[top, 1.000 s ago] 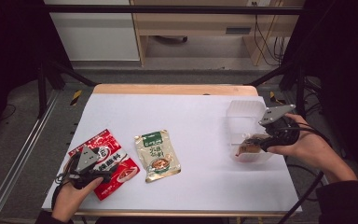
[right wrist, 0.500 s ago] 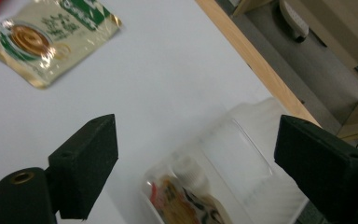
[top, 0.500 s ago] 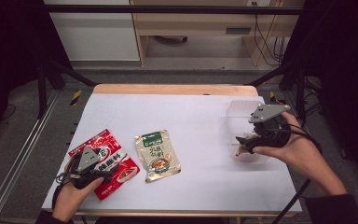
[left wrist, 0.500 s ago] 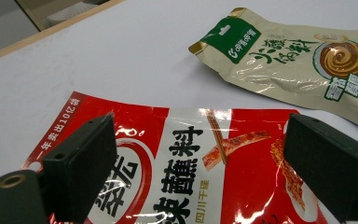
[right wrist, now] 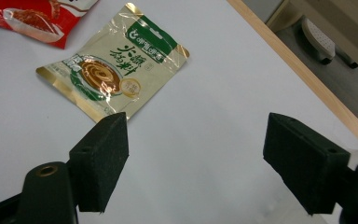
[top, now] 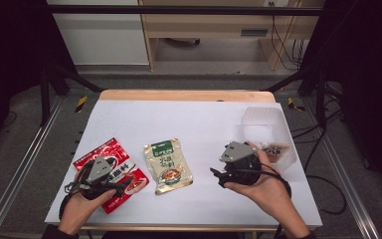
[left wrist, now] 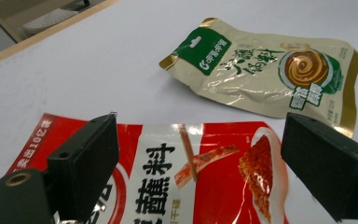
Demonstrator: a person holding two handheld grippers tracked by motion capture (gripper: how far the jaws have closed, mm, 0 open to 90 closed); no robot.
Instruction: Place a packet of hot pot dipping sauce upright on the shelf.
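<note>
The left gripper (top: 124,184) rests low over the red packet (left wrist: 200,177) at the near left of the white table (top: 199,124), its jaws spread wide on either side of the print, which looks like a line-up for a pinch. The right gripper (top: 214,174), jaws also spread and empty, points toward the green and gold packet (right wrist: 114,63) lying flat between the two hands. Behind the right hand stands a clear plastic box (top: 266,119) holding one brown packet (top: 274,149), probably where the others belong.

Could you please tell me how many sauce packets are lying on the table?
2 on the table: a red packet under the left gripper, a green-and-gold packet mid-table. A third packet sits inside the clear container; more may hide there.
</note>
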